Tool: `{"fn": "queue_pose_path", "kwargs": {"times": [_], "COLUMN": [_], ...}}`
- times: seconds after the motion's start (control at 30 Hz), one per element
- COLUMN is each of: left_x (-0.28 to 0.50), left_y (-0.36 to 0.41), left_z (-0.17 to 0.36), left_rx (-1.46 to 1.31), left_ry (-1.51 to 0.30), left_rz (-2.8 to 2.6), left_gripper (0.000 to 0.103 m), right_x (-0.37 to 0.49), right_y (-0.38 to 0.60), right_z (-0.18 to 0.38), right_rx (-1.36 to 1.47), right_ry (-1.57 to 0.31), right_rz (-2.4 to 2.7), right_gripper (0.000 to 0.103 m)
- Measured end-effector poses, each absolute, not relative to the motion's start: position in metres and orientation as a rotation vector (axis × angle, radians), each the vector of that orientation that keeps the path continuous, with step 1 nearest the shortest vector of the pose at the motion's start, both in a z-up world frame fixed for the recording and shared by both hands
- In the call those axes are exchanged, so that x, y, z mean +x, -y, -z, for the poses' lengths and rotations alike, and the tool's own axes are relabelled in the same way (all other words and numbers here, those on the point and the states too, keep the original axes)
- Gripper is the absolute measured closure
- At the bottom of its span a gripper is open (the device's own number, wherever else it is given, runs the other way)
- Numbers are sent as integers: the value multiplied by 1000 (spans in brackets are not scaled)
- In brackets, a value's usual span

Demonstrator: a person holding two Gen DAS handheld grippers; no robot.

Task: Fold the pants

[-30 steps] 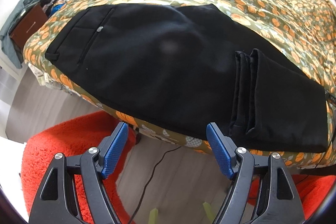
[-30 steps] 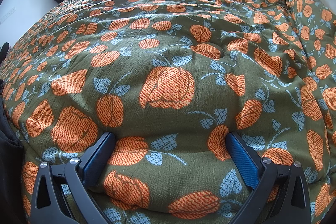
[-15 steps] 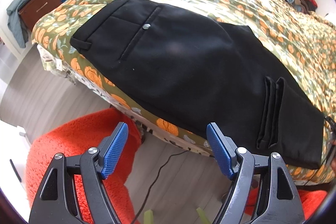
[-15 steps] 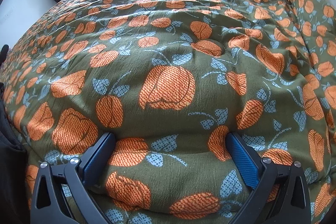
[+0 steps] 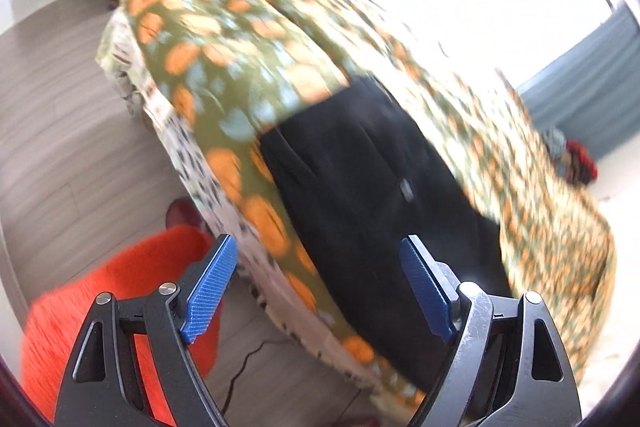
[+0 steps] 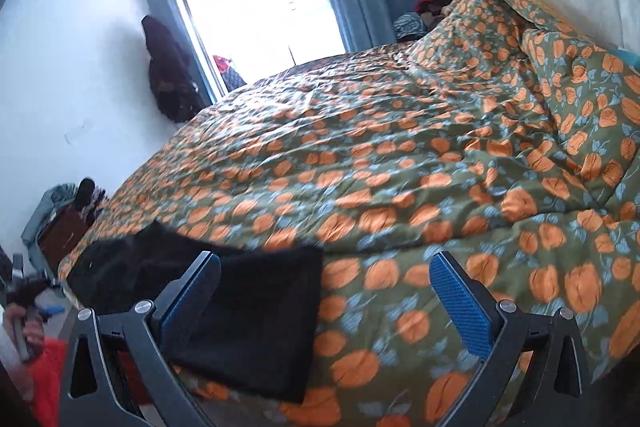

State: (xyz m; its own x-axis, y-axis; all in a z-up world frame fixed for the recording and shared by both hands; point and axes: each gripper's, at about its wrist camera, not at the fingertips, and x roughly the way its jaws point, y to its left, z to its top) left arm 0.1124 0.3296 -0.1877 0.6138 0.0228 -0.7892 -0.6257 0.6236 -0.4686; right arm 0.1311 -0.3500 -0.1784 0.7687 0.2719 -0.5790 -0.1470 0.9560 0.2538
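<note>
Orange-flowered bed cover (image 6: pixel 400 167) carries the black pants (image 6: pixel 256 299) near its front edge. Left hand-held gripper (image 5: pixel 318 289) is opening, nothing between; right hand-held gripper (image 6: pixel 326 301) is released above them.

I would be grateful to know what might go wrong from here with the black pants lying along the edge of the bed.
1. The pants lie close to the edge of the quilt, so a tug could slide them toward the floor.
2. Both views are blurred; the left gripper, jaws opening and empty, may miss.
3. The right gripper could pinch quilt instead.
</note>
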Motion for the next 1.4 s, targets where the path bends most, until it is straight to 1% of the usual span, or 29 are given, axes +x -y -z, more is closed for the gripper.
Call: {"fn": "queue_pose_path", "kwargs": {"times": [0.03,0.1,0.17,0.2,0.23,0.3,0.37,0.43,0.57,0.67,0.77,0.8,0.83,1.03,1.13,1.2,1.23,1.27,1.33,1.4], "left_x": [111,113,120,126,130,141,150,153,157,162,147,144,142,155,164,168,169,169,166,161], "left_y": [-346,-370,-381,-382,-381,-375,-369,-363,-358,-370,-378,-376,-375,-370,-368,-365,-363,-362,-362,-362], "left_z": [187,190,196,201,204,209,209,199,174,192,206,207,208,220,230,232,230,229,222,211], "left_rx": [-851,-906,-934,-926,-911,-876,-845,-804,-735,-729,-792,-804,-811,-837,-869,-858,-844,-830,-815,-823], "left_ry": [-813,-794,-809,-838,-862,-900,-910,-887,-833,-908,-899,-887,-885,-891,-894,-892,-890,-888,-878,-854], "left_rz": [-446,-454,-416,-400,-394,-383,-392,-386,-293,-333,-371,-380,-390,-371,-360,-367,-370,-373,-385,-375], "left_gripper": [27,36,39,43,45,46,71,88,88,85,71,63,59,59,50,49,50,53,72,79], "right_x": [127,121,118,118,118,119,121,122,122,123,123,122,121,125,128,129,130,130,131,133], "right_y": [335,309,293,290,288,287,283,278,268,259,254,254,253,257,261,264,266,268,271,276], "right_z": [181,183,187,188,189,193,197,201,208,215,217,216,216,218,217,215,214,214,214,214], "right_rx": [143,31,-25,-23,-11,4,-25,-68,-97,-125,-126,-122,-120,-93,-73,-60,-55,-49,-37,-22], "right_ry": [-680,-702,-716,-721,-726,-739,-752,-761,-786,-805,-810,-807,-803,-813,-815,-810,-807,-804,-802,-801], "right_rz": [-262,-313,-318,-314,-312,-310,-299,-288,-309,-341,-363,-370,-376,-375,-359,-348,-345,-343,-338,-331], "right_gripper": [0,0,0,0,0,0,0,0,0,0,0,0,0,0,0,0,0,0,0,0]}}
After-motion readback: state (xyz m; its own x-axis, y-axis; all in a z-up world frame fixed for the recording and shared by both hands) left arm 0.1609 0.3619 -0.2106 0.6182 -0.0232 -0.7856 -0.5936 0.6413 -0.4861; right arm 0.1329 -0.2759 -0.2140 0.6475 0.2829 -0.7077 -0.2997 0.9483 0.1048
